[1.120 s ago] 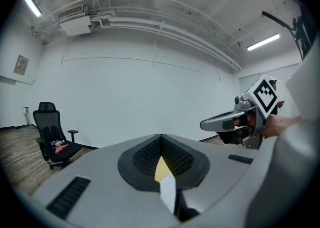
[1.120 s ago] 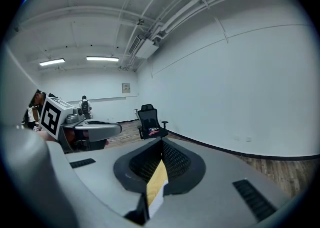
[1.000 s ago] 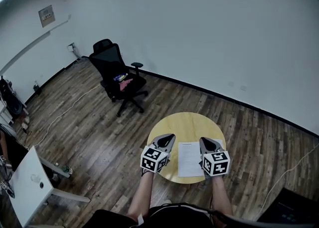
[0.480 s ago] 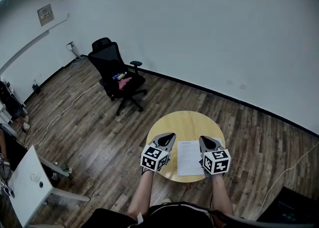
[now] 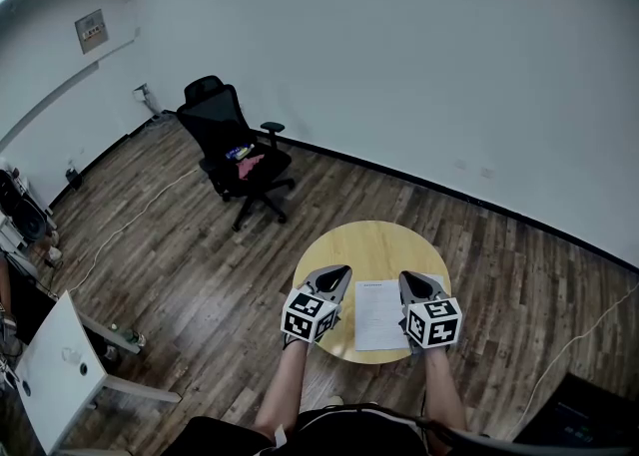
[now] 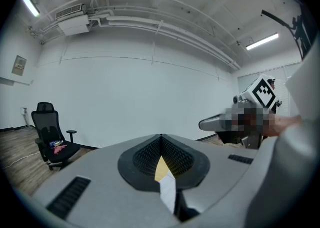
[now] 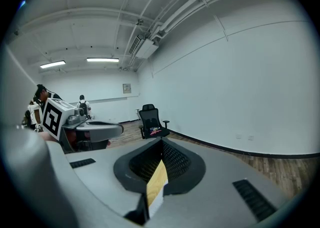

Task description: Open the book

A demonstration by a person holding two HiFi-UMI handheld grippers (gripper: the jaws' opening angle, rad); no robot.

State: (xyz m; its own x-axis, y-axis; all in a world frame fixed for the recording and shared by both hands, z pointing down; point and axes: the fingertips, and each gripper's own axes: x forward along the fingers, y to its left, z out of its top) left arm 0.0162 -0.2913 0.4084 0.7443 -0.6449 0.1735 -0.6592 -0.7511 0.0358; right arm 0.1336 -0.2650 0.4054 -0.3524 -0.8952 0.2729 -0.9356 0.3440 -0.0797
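A white book (image 5: 377, 316), closed and flat with print on its cover, lies on the near half of a round yellow table (image 5: 369, 249). My left gripper (image 5: 338, 275) hovers just left of the book, and my right gripper (image 5: 410, 283) sits over its right edge. In the left gripper view the left gripper (image 6: 161, 137) has its jaws shut, tips meeting with nothing held; a white sliver of the book (image 6: 168, 190) shows below them. The right gripper (image 7: 161, 142) is likewise shut and holds nothing. I cannot tell whether either gripper touches the book.
A black office chair (image 5: 236, 151) with items on its seat stands on the wooden floor beyond the table's left. A white desk (image 5: 58, 368) is at the lower left, a dark box (image 5: 581, 414) at the lower right. People (image 7: 82, 105) stand far off.
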